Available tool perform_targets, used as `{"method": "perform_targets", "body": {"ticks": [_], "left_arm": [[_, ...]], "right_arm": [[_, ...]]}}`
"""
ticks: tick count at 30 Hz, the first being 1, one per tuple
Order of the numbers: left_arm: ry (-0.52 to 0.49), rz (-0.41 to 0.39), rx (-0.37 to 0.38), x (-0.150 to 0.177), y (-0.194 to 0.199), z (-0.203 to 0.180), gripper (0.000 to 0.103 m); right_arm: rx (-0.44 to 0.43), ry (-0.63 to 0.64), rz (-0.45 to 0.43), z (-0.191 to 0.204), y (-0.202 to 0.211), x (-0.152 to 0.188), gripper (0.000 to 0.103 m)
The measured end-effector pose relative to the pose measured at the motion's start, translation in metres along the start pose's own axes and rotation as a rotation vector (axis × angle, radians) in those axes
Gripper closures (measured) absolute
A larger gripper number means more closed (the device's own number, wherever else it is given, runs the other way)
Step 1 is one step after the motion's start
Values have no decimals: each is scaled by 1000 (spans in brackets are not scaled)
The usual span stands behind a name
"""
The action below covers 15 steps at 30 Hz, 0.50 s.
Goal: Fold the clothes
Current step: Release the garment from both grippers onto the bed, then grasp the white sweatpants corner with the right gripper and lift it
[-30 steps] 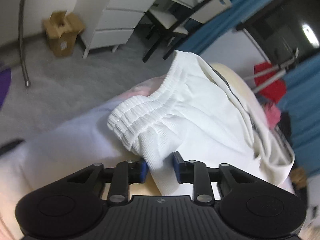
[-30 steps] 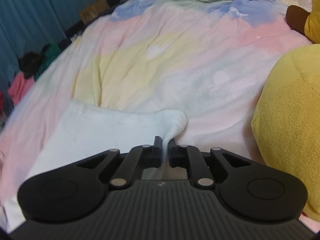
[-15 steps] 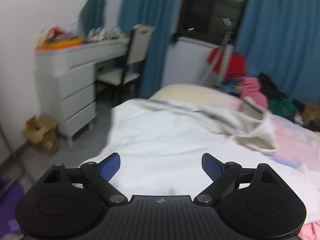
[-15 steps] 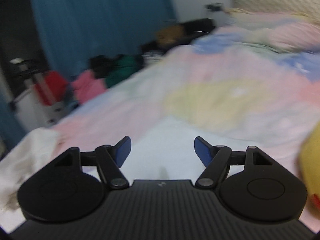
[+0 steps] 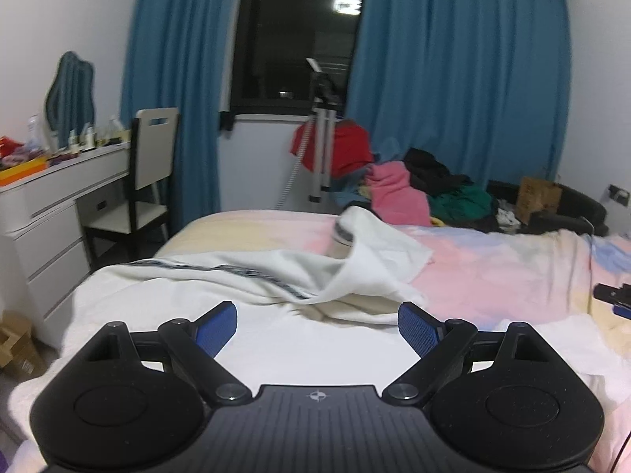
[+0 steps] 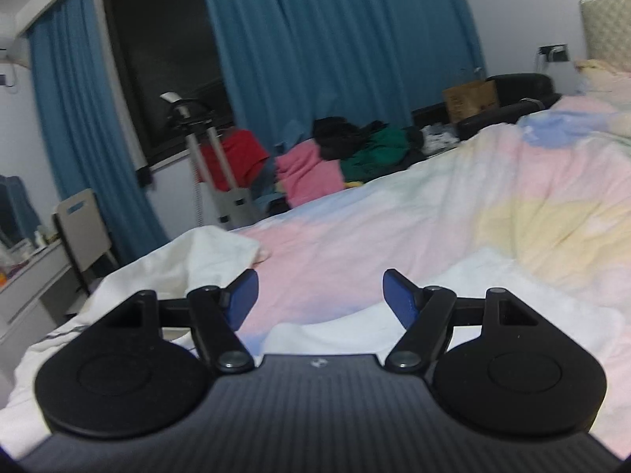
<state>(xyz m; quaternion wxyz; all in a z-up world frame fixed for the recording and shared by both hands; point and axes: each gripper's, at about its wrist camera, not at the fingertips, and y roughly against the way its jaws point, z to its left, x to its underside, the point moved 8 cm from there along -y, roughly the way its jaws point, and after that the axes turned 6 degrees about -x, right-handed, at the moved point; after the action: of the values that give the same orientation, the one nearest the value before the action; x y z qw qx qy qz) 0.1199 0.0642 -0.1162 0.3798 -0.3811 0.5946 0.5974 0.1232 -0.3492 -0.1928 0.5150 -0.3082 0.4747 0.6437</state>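
A white garment (image 5: pixel 315 351) lies flat on the bed under my left gripper (image 5: pixel 317 327), which is open and empty above it. A second cream-white garment with a dark stripe (image 5: pixel 299 272) lies crumpled just beyond. My right gripper (image 6: pixel 320 295) is open and empty above the bed; the white garment (image 6: pixel 493 291) shows below and right of it, and the crumpled cream one (image 6: pixel 205 252) at its left. The tip of the right gripper (image 5: pixel 615 299) also shows at the right edge of the left wrist view.
The bed has a pastel pink, yellow and blue cover (image 6: pixel 453 213). A pile of pink, green and black clothes (image 5: pixel 426 185) lies past the bed's far side. A white desk (image 5: pixel 59 189) and chair (image 5: pixel 146 185) stand at the left. Blue curtains (image 5: pixel 453 79) and a dark window are behind.
Both grippers let go of the white garment, opened wide and rose from looking down at the bed to looking level across the room.
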Motion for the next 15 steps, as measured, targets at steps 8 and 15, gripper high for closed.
{"method": "perform_targets", "body": {"ticks": [8,15], "left_arm": [[-14,-4,51,35,-53,-18,13],[-40,38,98,71,-114,-26,13]], "right_arm": [[-129,-27,115,19,-25,24,30],[-309,-52,286,49,-111,53,30]]}}
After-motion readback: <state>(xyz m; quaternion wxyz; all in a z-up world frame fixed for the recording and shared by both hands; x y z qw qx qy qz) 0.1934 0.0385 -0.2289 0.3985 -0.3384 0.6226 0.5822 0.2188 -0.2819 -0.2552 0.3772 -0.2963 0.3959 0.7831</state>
